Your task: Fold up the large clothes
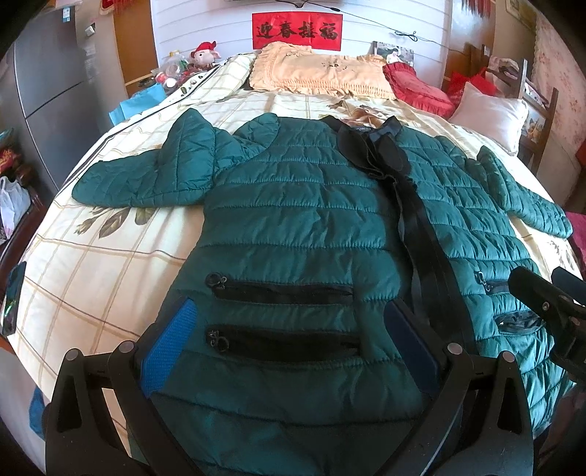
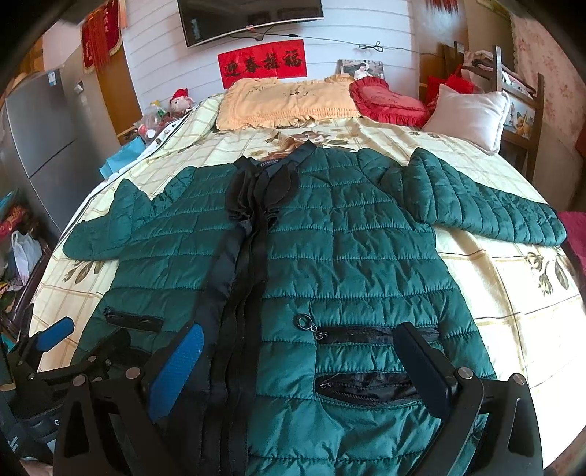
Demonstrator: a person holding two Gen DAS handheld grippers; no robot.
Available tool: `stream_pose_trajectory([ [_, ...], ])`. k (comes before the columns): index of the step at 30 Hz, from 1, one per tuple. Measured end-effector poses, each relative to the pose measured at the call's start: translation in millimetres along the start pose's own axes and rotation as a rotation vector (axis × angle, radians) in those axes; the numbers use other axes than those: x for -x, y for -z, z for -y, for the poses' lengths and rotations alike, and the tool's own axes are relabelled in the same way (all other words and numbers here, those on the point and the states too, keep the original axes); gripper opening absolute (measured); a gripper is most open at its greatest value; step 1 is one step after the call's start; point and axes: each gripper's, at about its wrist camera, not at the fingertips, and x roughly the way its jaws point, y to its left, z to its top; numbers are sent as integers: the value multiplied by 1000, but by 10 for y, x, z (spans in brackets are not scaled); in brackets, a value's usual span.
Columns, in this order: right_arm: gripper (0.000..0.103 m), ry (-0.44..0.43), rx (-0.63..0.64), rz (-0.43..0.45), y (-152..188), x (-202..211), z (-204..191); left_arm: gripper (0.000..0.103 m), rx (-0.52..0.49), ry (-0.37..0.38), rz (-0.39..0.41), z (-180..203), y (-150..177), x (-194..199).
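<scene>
Left claw [image 1: 289, 344] first, in the left wrist view: its two fingers stand wide apart, released, above the hem end of a green quilted jacket [image 1: 300, 219], the blue pad [image 1: 168, 348] at eight o'clock and the dark finger at four o'clock. Between them lie two black pocket zips [image 1: 282, 315], one above the other. From here the jacket lies front up on a bed [image 1: 91, 274] with a cream checked cover, collar toward twelve o'clock, its black front band [image 1: 421, 234] running from the collar down toward five o'clock. One sleeve [image 1: 146, 175] reaches toward ten o'clock, the other toward three o'clock. Part of the right claw [image 1: 549, 304] shows at the three o'clock edge, over the jacket's other half. A yellow frilled pillow [image 1: 318, 73] and a red cushion [image 1: 417, 88] lie at twelve o'clock under a red banner [image 1: 296, 31] on the wall.

Right wrist view: the right claw [image 2: 304, 366] is also spread open, gripping nothing, its blue pad [image 2: 179, 369] at seven o'clock over the black band and the dark finger at four o'clock, with two pocket zips [image 2: 370, 362] between. Jacket [image 2: 348, 238] fills the middle, collar at twelve o'clock, one sleeve [image 2: 487, 201] out toward two o'clock. Left claw [image 2: 47, 340] sits at nine o'clock by the bed's edge; from here I cannot tell how wide it stands. A white pillow [image 2: 468, 113] rests at two o'clock
</scene>
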Motion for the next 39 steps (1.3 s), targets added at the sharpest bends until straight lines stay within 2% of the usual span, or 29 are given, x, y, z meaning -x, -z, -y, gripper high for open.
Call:
stream_pose_trajectory([
  [39,103,-23,-10,-24,-53,-141,-49,102,16,-16,-9,-103,-13,-81],
])
